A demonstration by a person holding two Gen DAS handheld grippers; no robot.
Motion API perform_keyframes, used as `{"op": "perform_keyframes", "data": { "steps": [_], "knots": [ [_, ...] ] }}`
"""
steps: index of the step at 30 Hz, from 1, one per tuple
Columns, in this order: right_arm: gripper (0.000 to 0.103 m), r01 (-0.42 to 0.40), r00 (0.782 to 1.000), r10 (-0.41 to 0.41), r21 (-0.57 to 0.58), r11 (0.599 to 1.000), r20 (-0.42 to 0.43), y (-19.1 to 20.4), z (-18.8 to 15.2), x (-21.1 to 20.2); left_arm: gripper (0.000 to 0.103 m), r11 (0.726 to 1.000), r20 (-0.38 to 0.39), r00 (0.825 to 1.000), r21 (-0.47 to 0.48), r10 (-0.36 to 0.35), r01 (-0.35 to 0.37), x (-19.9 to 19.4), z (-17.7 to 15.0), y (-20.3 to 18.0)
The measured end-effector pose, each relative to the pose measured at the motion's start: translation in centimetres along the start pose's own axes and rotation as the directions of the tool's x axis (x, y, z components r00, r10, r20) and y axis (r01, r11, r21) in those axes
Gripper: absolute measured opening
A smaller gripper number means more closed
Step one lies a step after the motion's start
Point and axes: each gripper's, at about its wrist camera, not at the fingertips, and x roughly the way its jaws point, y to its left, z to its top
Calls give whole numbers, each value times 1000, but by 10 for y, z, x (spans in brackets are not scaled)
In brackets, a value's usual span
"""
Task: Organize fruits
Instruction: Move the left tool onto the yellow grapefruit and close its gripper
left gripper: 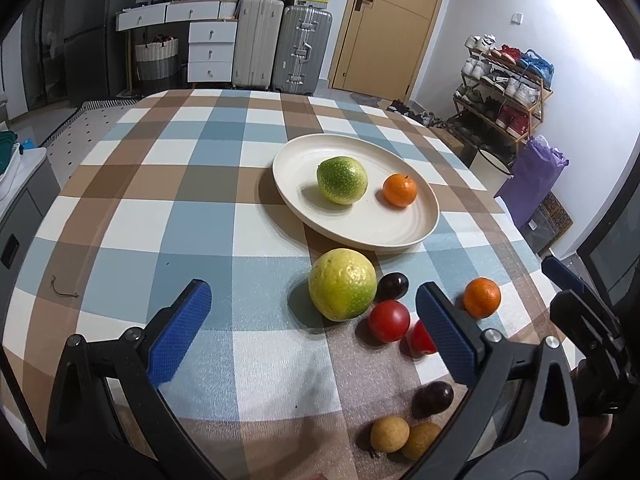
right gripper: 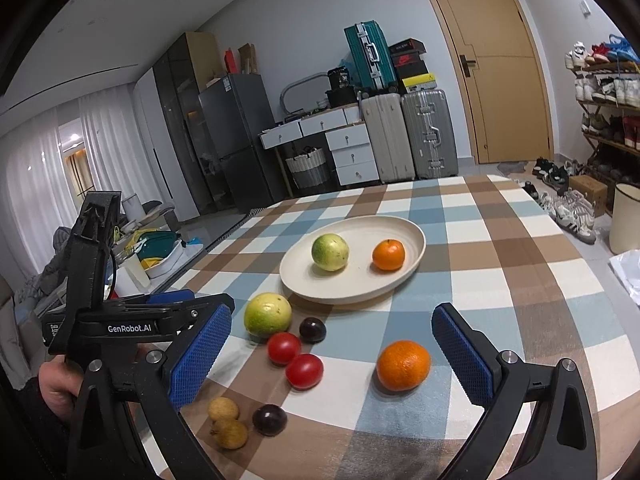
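The round cream ceramic plate (left gripper: 356,216) on the checked tablecloth (left gripper: 208,240) holds a speckled green guava (left gripper: 342,180) and a dimpled orange mandarin (left gripper: 399,189). Nearer than the plate, a second mandarin (right gripper: 403,365) lies between the right gripper (right gripper: 332,364)'s wide-open, empty blue pads. The left gripper (left gripper: 316,336) gapes empty just short of a yellow-green guava (left gripper: 342,284).

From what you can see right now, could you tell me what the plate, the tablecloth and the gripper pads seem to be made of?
Plate: matte cream, faint concentric ridges, no glare; likely unglazed ceramic or a plastic composite, cannot tell which.
Tablecloth: checked, with a fine pebbled, slightly shiny surface; looks like foamed vinyl rather than woven fabric.
Pads: blue, knurled grid texture; probably rubber, on black plastic-looking arms.
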Motion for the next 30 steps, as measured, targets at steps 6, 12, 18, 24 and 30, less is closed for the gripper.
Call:
{"op": "perform_keyframes", "data": {
  "steps": [6, 12, 18, 24, 30],
  "knots": [
    [102, -5, 1000, 5, 36, 999, -11, -13, -3, 5, 102, 1000, -24, 1000, -7, -1, 1, 18, 5, 2],
    [102, -36, 999, 37, 87, 996, -14, -25, -2, 7, 102, 1000, -48, 999, -8, -14, 14, 33, 10, 2],
    [102, -46, 998, 49, 104, 994, -30, -29, -1, 11, 102, 999, -87, 996, -19, -29, 28, 52, 14, 5],
    [102, -52, 997, 57, 106, 993, -43, -31, -1, 17, 102, 997, -116, 991, -55, -64, 58, 68, 14, 11],
    [102, -51, 996, 60, 122, 991, -69, -33, -1, 23, 84, 989, -124, 983, -69, -136, 128, 74, 15, 13]
  ]
}}
